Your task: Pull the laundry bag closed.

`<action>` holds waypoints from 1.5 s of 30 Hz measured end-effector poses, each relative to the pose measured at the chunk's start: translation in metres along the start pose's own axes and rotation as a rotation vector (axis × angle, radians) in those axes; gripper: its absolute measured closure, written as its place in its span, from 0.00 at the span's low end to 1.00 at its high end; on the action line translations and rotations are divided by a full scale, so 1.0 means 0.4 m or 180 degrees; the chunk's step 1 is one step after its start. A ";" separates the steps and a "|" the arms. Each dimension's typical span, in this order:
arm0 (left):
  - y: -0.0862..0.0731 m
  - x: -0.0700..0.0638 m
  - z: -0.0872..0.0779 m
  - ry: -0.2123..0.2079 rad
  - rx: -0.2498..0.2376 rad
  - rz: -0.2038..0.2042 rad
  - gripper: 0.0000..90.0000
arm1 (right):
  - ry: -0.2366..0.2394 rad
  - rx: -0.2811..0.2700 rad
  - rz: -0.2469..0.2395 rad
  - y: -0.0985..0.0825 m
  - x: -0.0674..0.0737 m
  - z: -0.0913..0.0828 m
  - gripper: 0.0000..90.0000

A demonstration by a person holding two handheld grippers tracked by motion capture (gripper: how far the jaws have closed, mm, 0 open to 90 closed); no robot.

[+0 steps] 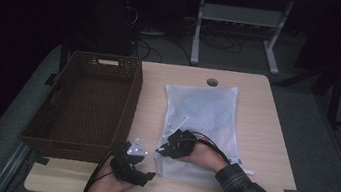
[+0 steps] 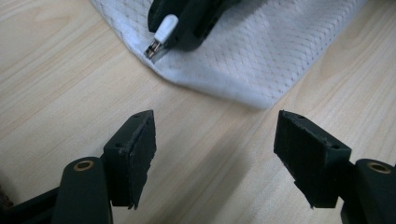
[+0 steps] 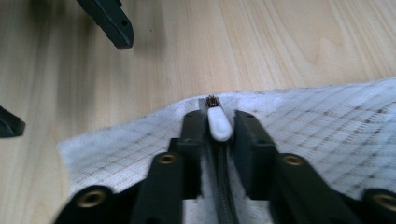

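Black jaws of my right gripper (image 3: 219,122) sit closest to me, pinched narrow on the little white zip pull (image 2: 166,28); the jaws of my left gripper (image 2: 215,135) stand wide with nothing in them, low over the bare bench (image 1: 261,154) just beside the near corner of the bag.

What worries me, big things first: the whole mesh bag (image 1: 206,116) lies loose on the bench, and nothing pins it down; if I tug the zip now, I think the bag will slide along with my hand and the zip will not run; it could even be dragged to the bench edge near me. Next, the soft cloth may bunch up at the corner and jam in the zip teeth; that would come from pulling at a slant, not straight along the zip. Last, the pull is small and smooth; my grip is only on its sides, so a hard tug may make it pop out. I would press the corner down with the left jaws first. The brown basket (image 1: 105,60) stands well apart on the left, so I should not bump it.

How the bag looks: white, thin, with a net pattern, lying flat near the middle of the bench, right of the basket; its zip runs dark along the near edge; the pull is a white rounded tab on a small metal slider, right at the corner.
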State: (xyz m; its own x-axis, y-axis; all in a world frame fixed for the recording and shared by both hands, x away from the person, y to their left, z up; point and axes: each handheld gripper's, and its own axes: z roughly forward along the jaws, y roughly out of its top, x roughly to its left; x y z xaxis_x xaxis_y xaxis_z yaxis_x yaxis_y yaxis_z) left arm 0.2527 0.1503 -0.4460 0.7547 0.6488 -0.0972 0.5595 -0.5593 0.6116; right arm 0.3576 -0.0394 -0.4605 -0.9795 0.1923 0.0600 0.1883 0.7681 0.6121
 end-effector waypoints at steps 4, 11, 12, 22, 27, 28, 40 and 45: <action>0.000 0.002 0.000 0.0000 -0.0012 -0.0012 0.32 | -0.0013 -0.0060 -0.0051 -0.009 0.002 -0.002 0.89; 0.005 0.003 -0.003 -0.0032 -0.0061 -0.0024 0.32 | 0.0031 -0.0371 -0.0039 -0.028 0.003 -0.046 0.90; 0.007 0.002 -0.004 -0.0036 -0.0076 -0.0021 0.32 | 0.0017 -0.0400 -0.0043 -0.030 0.005 -0.053 0.90; 0.035 0.004 0.004 -0.0138 -0.0223 -0.0061 0.35 | 0.0050 -0.0409 -0.0051 -0.059 0.007 -0.078 0.89; 0.058 -0.002 0.013 -0.0181 -0.0321 -0.0073 0.41 | 0.0043 -0.0497 -0.0044 -0.063 0.006 -0.098 0.89; 0.063 -0.002 0.017 -0.0192 -0.0333 -0.0081 0.41 | 0.0045 -0.0510 -0.0053 -0.063 0.007 -0.103 0.89; 0.110 0.026 0.048 -0.0408 -0.0400 -0.0318 0.51 | -0.0028 -0.0567 -0.0110 -0.069 0.014 -0.127 0.90; 0.119 0.037 0.061 -0.0413 -0.0356 -0.0387 0.64 | -0.0020 -0.0569 -0.0139 -0.071 0.019 -0.133 0.90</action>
State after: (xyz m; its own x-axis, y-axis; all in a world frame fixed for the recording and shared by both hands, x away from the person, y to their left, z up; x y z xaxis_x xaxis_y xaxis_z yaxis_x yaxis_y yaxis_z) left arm 0.2987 0.1208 -0.4375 0.7258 0.6320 -0.2715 0.6131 -0.4155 0.6719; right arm 0.3410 -0.0922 -0.4353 -0.9859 0.1655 0.0255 0.1292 0.6551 0.7444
